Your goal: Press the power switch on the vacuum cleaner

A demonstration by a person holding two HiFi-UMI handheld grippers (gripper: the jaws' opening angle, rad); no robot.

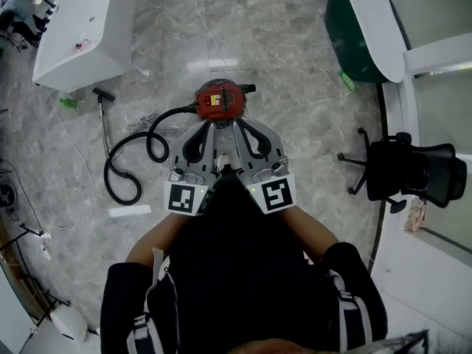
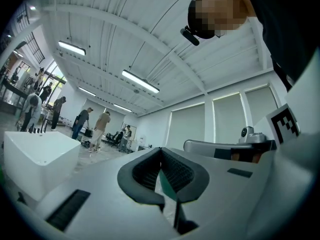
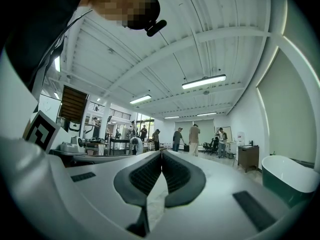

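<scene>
The red round vacuum cleaner stands on the marble floor just ahead of me, with a yellow-and-black panel on its top. Its black hose loops away to the left. Both grippers are held close to my body, tips pointing toward the vacuum and hanging above its near side. My left gripper is shut with nothing between its jaws, and so is my right gripper. In the left gripper view the left gripper points across the room, as does the right gripper in the right gripper view; neither view shows the vacuum.
A white bathtub stands at the far left and a green one at the far right. A black office chair is at my right. The hose's nozzle and thin cables lie on the floor. Several people stand far off.
</scene>
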